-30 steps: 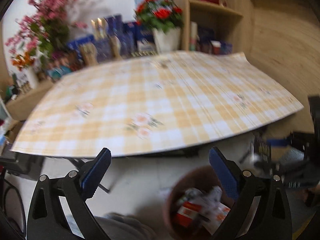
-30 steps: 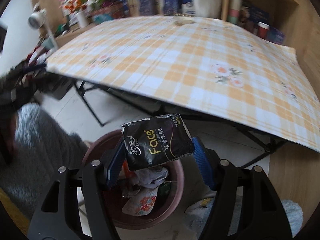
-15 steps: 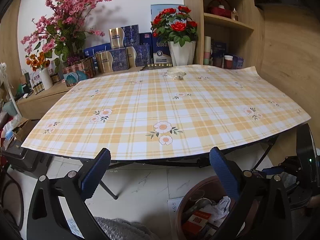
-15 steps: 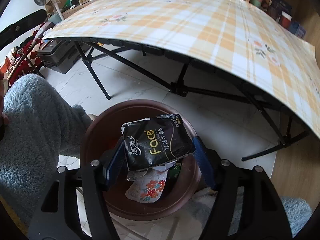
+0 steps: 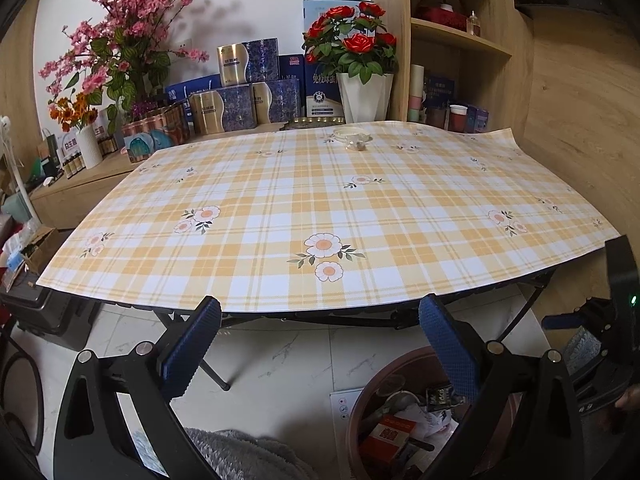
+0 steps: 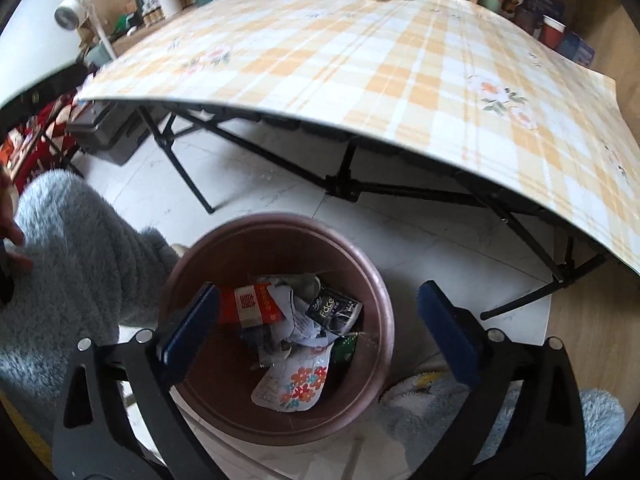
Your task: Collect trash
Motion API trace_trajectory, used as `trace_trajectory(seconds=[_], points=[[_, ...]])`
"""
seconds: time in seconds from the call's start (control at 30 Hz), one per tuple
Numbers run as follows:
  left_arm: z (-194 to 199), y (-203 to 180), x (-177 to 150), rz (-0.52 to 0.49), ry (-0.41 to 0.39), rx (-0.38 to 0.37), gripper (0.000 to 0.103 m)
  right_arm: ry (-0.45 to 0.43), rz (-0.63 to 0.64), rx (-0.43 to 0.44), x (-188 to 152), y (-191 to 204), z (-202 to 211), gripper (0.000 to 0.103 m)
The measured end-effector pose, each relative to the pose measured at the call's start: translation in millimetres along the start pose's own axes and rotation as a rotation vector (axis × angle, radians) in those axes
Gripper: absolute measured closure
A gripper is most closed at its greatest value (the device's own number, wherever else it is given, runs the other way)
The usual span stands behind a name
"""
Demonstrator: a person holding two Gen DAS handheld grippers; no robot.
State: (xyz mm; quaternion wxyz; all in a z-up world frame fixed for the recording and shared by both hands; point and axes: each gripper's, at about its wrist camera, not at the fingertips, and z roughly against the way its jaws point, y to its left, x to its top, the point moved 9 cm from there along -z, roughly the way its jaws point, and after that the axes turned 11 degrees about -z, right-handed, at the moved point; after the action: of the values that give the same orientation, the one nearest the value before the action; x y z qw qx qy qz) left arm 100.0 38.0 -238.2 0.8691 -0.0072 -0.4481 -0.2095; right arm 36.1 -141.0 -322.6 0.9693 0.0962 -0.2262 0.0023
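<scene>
Left wrist view:
Left gripper (image 5: pixel 320 332): jaws spread, empty; textured blue pads.
Table (image 5: pixel 280 208): checked orange-white cloth with a floral print.

Right wrist view:
Right gripper (image 6: pixel 320 320): jaws had just been opening, stood wide, nothing between.
Black tissue packet (image 6: pixel 334 309): crumpled glossy film, lay inside the round brown bin (image 6: pixel 376 280) among paper scraps.

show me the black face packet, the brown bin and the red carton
black face packet (image 6: pixel 334 307), right wrist view, on its printed front
brown bin (image 6: pixel 384 312), right wrist view, on its right rim
red carton (image 6: pixel 252 303), right wrist view, on its orange-red face
</scene>
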Motion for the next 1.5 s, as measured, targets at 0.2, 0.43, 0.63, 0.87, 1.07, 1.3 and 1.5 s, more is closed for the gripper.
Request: trace_trajectory(seconds=[0.2, 0.43, 0.63, 0.87, 1.07, 1.3, 1.5], points=[[-5.4, 2.9, 1.3, 0.029, 0.016, -0.032, 0.006, -0.110, -0.087, 0.000, 29.8, -17.4, 31.5, 0.006], [-12.9, 14.6, 17.0, 0.070, 0.004, -0.047, 0.006, -0.245, -0.091, -0.066, 72.6, -39.5, 67.1, 0.006], [-23.0, 24.2, 48.3, 0.080, -0.008, -0.067, 0.006, -0.295, -0.109, -0.068, 107.4, -60.5, 83.6, 0.006], [-41.5, 35.9, 93.5, 0.076, -0.034, -0.071, 0.006, -0.280, -0.135, -0.104, 144.6, -86.9, 84.0, 0.006], [-70.4, 47.7, 123.6, 0.086, -0.029, -0.077, 0.006, -0.264, -0.178, -0.130, 182.1, -114.9, 74.4, 0.006], [-112.3, 49.7, 147.3, 0.050, -0.001, -0.095, 0.006, -0.268, -0.181, -0.139, 231.8, -134.9, 53.6, 0.006], [-154.4, 36.9, 178.0, 0.003, 0.013, -0.159, 0.006, -0.273, -0.185, -0.120, 274.7, -146.0, 27.4, 0.006]])
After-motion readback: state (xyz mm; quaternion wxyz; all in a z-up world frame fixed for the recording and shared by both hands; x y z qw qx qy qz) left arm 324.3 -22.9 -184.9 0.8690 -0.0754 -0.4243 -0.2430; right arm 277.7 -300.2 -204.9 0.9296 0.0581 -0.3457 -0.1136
